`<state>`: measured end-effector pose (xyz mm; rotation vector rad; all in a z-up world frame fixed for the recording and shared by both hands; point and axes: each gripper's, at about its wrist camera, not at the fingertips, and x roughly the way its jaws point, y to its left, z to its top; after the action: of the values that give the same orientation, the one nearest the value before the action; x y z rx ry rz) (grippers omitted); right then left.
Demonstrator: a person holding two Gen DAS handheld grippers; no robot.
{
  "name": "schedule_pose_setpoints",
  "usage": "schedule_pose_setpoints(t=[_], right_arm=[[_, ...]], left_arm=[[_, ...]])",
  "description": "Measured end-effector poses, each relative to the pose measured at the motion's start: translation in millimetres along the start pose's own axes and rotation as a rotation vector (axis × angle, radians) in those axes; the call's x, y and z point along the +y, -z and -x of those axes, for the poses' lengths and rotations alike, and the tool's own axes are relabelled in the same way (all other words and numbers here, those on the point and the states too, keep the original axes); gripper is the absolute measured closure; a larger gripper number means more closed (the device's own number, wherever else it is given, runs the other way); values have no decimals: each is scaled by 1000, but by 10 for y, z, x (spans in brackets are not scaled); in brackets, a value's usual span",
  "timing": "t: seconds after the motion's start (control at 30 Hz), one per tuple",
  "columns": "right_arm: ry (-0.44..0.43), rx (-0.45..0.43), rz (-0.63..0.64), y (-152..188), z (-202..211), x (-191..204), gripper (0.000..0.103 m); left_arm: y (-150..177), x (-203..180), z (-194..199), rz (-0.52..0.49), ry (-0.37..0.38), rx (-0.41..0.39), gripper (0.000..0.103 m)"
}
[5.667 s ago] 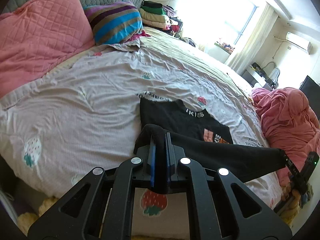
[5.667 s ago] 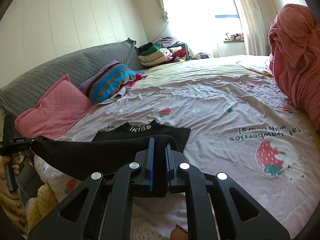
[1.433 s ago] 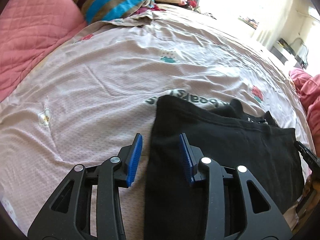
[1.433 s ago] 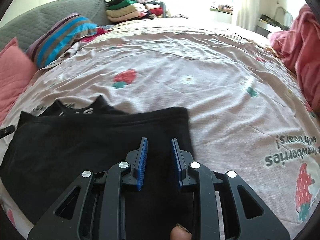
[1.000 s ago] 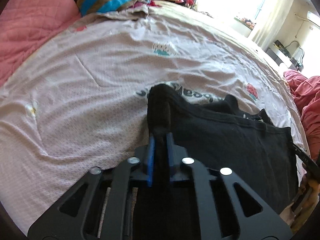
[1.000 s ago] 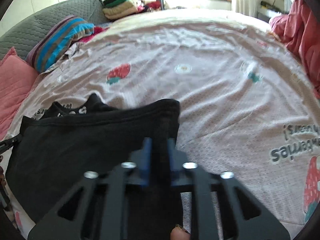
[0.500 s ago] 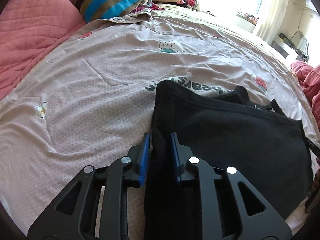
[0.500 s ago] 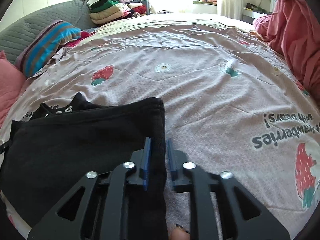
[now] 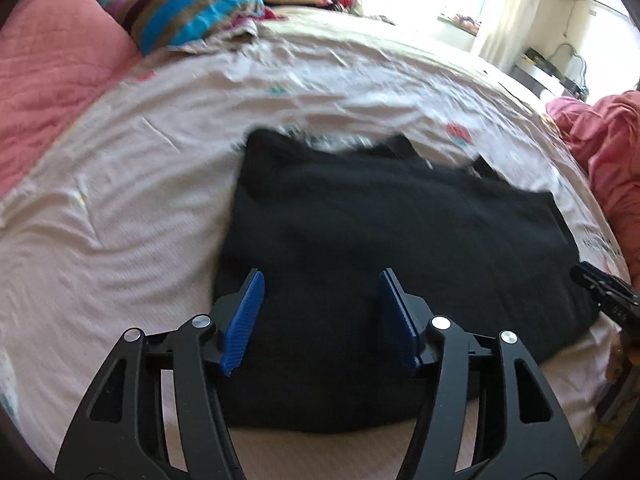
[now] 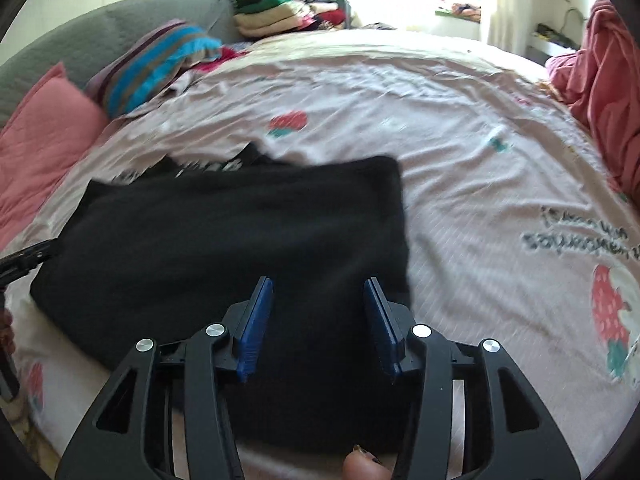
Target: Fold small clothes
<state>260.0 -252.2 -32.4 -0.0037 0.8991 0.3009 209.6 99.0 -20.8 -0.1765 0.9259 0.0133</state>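
Fold laid: left gripper [image 9: 320,316] and right gripper [image 10: 318,320] jaws opening, holding nothing, black garment [image 9: 400,248] beneath them; next requires regripping an edge.

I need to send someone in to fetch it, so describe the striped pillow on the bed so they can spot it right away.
Start at the grey quilted headboard behind the bed. Just in front of it lies the striped pillow, next to a pink pillow. It alone has bright blue, brown and purple bands; its neighbour is plain pink.
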Motion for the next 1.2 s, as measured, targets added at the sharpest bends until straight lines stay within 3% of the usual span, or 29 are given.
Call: schedule_pose_setpoints(t=[0.17, 0.5, 0.73, 0.87, 0.97, 1.2], right_arm=[[38, 23, 29, 211, 47, 72, 56], [17, 29, -17, 416, 214, 0, 55], [-29, 10, -44, 447, 380, 16, 40], [-46, -11, -39, 451, 485, 42, 21], [-56, -37, -27, 451, 581, 90, 14], [-90, -63, 31, 434, 684, 304, 9]], left_arm=[[159, -14, 15, 7, -11, 2, 48], [307, -10, 164, 31, -7, -5, 47], [347, -10, 290, 36, -8, -17, 44], [374, -18, 372, 39, -9, -25, 38], [400, -18, 420, 42, -18, -23, 29], [470, 56, 531, 57, -52, -33, 10]])
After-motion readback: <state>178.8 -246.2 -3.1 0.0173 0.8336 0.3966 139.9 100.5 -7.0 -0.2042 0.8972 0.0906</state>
